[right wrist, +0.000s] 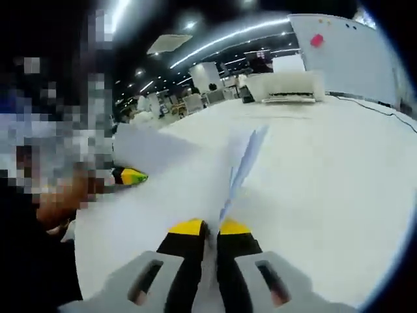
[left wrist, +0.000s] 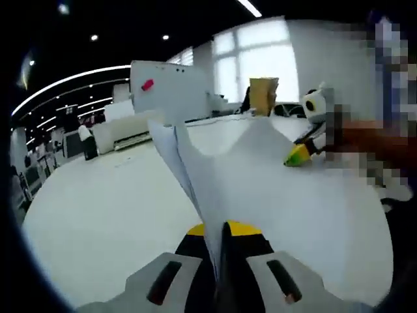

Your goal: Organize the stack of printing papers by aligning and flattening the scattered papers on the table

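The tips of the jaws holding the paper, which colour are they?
Yellow tips on black jaws, clearest in the right gripper view.

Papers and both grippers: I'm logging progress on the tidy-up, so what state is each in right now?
Papers: lifted off the table, held on edge, sheets not yet flush.
Left gripper: shut on the papers' edge.
Right gripper: shut on the papers' edge.

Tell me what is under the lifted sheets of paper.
Under the paper clamped in the left gripper and right gripper lies the white table. The part of the tabletop directly beneath the sheets is covered.
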`<state>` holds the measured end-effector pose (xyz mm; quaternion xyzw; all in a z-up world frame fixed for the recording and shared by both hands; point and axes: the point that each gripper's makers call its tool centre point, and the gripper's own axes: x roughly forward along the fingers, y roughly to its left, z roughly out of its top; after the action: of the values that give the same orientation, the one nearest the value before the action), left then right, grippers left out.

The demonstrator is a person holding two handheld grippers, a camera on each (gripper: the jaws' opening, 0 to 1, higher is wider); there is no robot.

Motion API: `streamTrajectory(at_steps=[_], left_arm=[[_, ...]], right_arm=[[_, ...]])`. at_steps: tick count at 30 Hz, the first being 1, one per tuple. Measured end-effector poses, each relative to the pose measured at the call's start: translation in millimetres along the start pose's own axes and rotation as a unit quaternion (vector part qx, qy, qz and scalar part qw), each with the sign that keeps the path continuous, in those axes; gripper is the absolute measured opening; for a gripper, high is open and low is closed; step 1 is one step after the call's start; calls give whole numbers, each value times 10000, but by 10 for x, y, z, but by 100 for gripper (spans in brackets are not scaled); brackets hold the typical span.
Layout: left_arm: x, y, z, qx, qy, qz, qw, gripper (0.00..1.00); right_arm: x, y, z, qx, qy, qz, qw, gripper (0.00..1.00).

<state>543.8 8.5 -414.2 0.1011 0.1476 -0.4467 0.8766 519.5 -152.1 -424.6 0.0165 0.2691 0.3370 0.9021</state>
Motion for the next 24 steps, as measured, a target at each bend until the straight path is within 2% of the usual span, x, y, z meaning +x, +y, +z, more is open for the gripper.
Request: streamTrajectory(at_steps=[2, 5, 9, 11, 13, 15, 17, 20, 22, 24], left_arm=[[12, -6, -15, 21, 20, -62, 10000, 6], [7, 3, -10, -19, -5, -90, 10000, 6], [13, 12, -12, 31, -12, -78, 10000, 6], [12, 14, -11, 31, -22, -92, 10000, 6], [15, 17, -10, 20, -27, -107, 9999, 6], [21, 23, -6, 25, -38, -129, 9999, 6], [37, 21, 1, 54, -52, -198, 9998, 6], [70, 18, 10, 145, -62, -374, 9992, 6], [80, 9, 10, 183, -66, -443, 9988, 6], [90, 15, 11, 176, -67, -465, 9987, 6]], right_arm=[[-28, -20, -1, -85, -11, -52, 9999, 8], [-165, -128, 94, -198, -133, -298, 9993, 15], [-474, -295, 286, -633, -292, -947, 9931, 18], [-557, -307, 356, -816, -333, -1119, 9898, 22], [-552, -187, 474, -1045, -436, -970, 9888, 25], [-466, 18, 553, -1260, -473, -589, 9892, 26], [-343, 142, 538, -1438, -250, -332, 9887, 26], [-130, 235, 507, -1825, -40, -127, 9831, 26], [-13, 297, 419, -1779, 120, 109, 9839, 26], [67, 303, 372, -1818, 131, 150, 9831, 26]])
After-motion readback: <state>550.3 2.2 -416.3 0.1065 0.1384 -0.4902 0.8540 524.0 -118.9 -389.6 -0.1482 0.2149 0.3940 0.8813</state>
